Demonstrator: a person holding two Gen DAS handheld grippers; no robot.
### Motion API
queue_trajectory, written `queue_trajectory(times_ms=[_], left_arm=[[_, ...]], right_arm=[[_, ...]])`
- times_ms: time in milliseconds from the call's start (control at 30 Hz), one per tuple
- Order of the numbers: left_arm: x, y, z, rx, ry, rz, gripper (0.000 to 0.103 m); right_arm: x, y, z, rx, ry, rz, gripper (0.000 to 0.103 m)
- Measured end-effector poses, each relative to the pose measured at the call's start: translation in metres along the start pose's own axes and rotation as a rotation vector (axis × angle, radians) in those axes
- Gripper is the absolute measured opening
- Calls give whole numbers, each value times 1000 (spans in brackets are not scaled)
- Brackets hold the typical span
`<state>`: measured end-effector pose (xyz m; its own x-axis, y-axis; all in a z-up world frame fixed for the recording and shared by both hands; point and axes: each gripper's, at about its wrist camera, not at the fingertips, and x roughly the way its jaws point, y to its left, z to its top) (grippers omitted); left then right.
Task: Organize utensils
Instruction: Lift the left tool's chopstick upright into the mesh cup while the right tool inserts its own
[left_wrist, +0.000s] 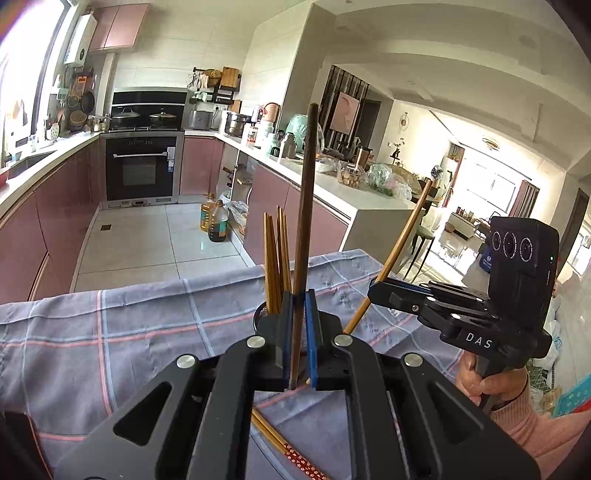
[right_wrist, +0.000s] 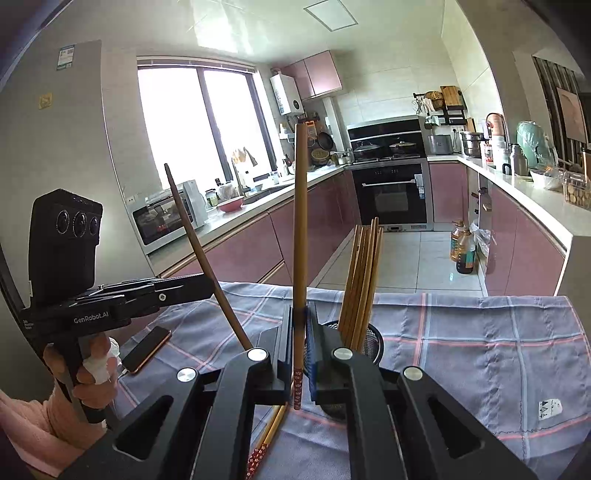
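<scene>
Each gripper, left (left_wrist: 299, 339) and right (right_wrist: 300, 343), is clamped on one upright chopstick (left_wrist: 304, 236) above the cloth (left_wrist: 129, 325), several chopsticks already standing in the mesh holder (right_wrist: 371, 341) and a pair (right_wrist: 271, 435) left lying

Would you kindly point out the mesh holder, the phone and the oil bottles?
mesh holder (right_wrist: 373, 341): right wrist view, its rim.
phone (right_wrist: 147, 349): right wrist view, middle of its screen.
oil bottles (left_wrist: 213, 218): left wrist view, between both bodies.

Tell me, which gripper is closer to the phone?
Left. The left gripper hangs just above the phone; the right gripper is farther over, beside the chopstick cup.
</scene>
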<state>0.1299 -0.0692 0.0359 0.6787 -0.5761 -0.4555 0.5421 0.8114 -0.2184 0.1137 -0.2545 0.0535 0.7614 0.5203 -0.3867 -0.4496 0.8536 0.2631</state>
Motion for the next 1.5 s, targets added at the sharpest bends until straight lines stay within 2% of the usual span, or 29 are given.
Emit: queue_trajectory(times_ms=[433, 667, 967, 1500], left_arm=[[14, -11, 33, 31, -47, 2, 7], [25, -13, 31, 33, -51, 7, 7], [49, -8, 24, 24, 15, 29, 7], [81, -4, 12, 74, 151, 32, 7]], right_arm=[[6, -5, 28, -24, -43, -17, 6], [22, -12, 28, -11, -22, -31, 6], [37, -18, 19, 6, 24, -47, 6], [61, -21, 2, 22, 124, -51, 6]])
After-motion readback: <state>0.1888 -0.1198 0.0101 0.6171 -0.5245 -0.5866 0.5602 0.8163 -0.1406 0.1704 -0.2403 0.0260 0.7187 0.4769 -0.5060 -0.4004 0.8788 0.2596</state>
